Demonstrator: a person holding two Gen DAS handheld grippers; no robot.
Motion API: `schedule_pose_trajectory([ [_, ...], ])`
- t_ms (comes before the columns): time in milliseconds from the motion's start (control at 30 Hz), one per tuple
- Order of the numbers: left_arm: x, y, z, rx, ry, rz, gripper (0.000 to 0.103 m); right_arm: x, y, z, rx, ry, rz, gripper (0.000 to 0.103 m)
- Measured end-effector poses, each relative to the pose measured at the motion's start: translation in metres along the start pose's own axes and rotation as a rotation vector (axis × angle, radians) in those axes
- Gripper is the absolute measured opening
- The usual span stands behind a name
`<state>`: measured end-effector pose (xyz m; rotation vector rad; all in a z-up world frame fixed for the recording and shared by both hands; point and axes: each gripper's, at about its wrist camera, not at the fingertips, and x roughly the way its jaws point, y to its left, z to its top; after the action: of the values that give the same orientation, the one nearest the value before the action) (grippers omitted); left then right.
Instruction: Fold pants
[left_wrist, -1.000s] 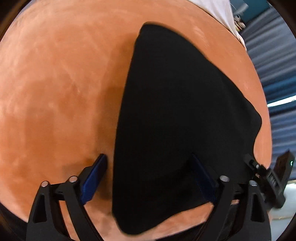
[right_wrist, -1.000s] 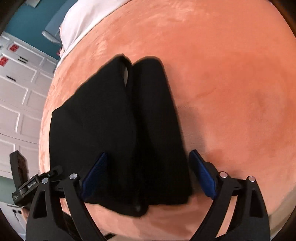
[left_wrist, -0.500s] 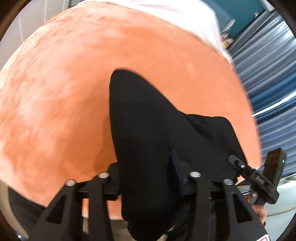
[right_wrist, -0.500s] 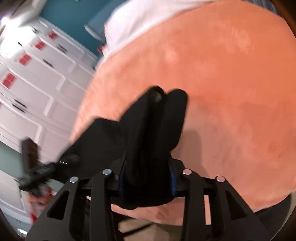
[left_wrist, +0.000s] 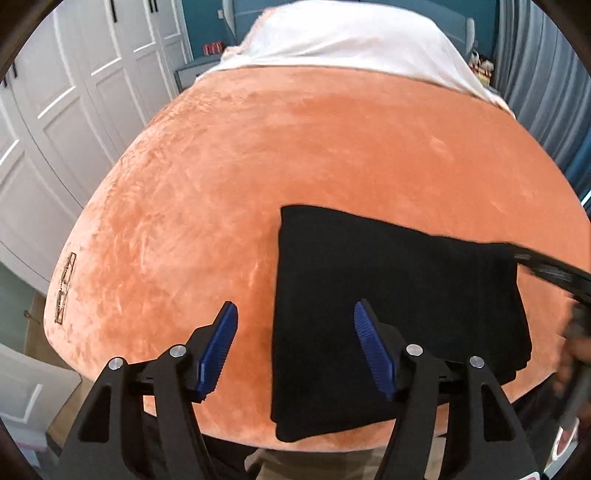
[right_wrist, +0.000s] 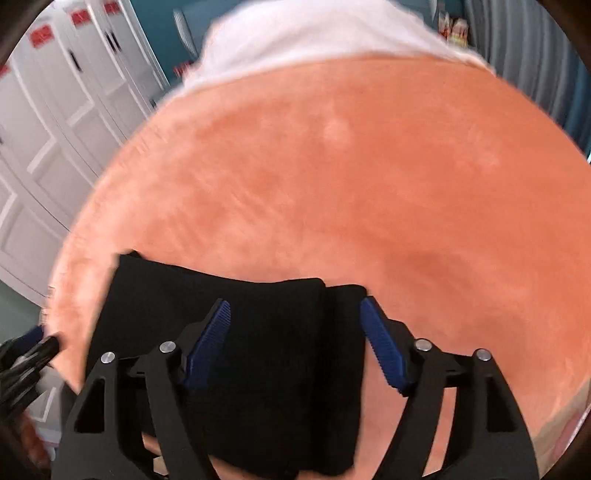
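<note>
— While the left gripper (left_wrist: 293, 347) hangs above the near edge of the bed, what do its blue pads (left_wrist: 217, 347) have between them?
— Only orange blanket (left_wrist: 332, 147) and the left border of the black pants (left_wrist: 388, 295). Its jaws are spreading and the pads press on nothing, so it is released.
— And the right gripper (right_wrist: 295, 345)?
— Its jaws are spreading too. The right part of the folded pants (right_wrist: 266, 350) lies below and between its pads (right_wrist: 384, 347), but they do not look to be pinching the cloth; that view is blurred.
— So where are the pants?
— Flat on the blanket near the front edge of the bed, folded into a compact dark block. In the left wrist view they sit right of centre, the front left corner close to the blanket's edge. In the right wrist view a fold line runs down the block, with a narrower strip along its right side.
— Can each gripper be seen from the other side?
— Partly. A blurred black piece of the right gripper (left_wrist: 554, 269) shows at the right edge of the left view, over the pants' far right corner; a smeared black part of the left gripper (right_wrist: 26, 354) shows at the left edge of the right view.
— What lies further back?
— Bare orange blanket, then a white sheet (left_wrist: 351, 37) across the far end of the bed. White panelled doors (left_wrist: 55, 110) stand on the left, and grey curtains (left_wrist: 546, 74) on the right.
</note>
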<state>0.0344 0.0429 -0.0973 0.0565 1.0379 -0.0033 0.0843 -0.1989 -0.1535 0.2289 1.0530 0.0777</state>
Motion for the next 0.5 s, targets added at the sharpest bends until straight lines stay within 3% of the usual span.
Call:
schedule_pose_trajectory([
  [33, 0.004, 0.0, -0.001, 0.001, 0.023, 0.006, 0.064, 0.023, 0.002, -0.001, 0.01, 0.068, 0.038, 0.022],
  [67, 0.004, 0.004, -0.003, 0.001, 0.037, 0.007, 0.064, 0.032, 0.0, -0.004, 0.021, 0.103, 0.061, 0.009],
  [100, 0.004, 0.006, 0.001, 0.0, 0.052, 0.002, 0.064, 0.031, 0.007, -0.006, 0.014, 0.095, 0.062, 0.007],
  [167, 0.006, 0.012, -0.003, 0.003, 0.062, 0.002, 0.064, -0.002, 0.025, -0.004, -0.054, -0.003, 0.036, 0.006],
  [267, 0.015, 0.009, -0.007, 0.026, 0.076, 0.023, 0.064, -0.039, 0.022, -0.005, -0.022, -0.093, 0.006, 0.006],
  [333, 0.02, 0.007, -0.008, 0.031, 0.082, 0.031, 0.064, -0.025, 0.012, -0.011, -0.014, -0.064, -0.054, 0.008],
  [367, 0.024, 0.005, -0.009, 0.035, 0.088, 0.03, 0.064, -0.013, 0.004, -0.017, -0.034, -0.026, -0.088, 0.011],
  [400, 0.026, 0.004, -0.009, 0.038, 0.092, 0.033, 0.064, 0.021, 0.002, -0.024, -0.078, 0.07, -0.14, 0.015],
  [433, 0.027, 0.003, -0.01, 0.044, 0.098, 0.042, 0.064, 0.031, 0.002, -0.028, -0.103, 0.089, -0.155, 0.015],
  [500, 0.032, 0.004, -0.012, 0.059, 0.108, 0.07, 0.065, 0.006, 0.006, -0.023, -0.077, 0.022, -0.13, 0.016],
])
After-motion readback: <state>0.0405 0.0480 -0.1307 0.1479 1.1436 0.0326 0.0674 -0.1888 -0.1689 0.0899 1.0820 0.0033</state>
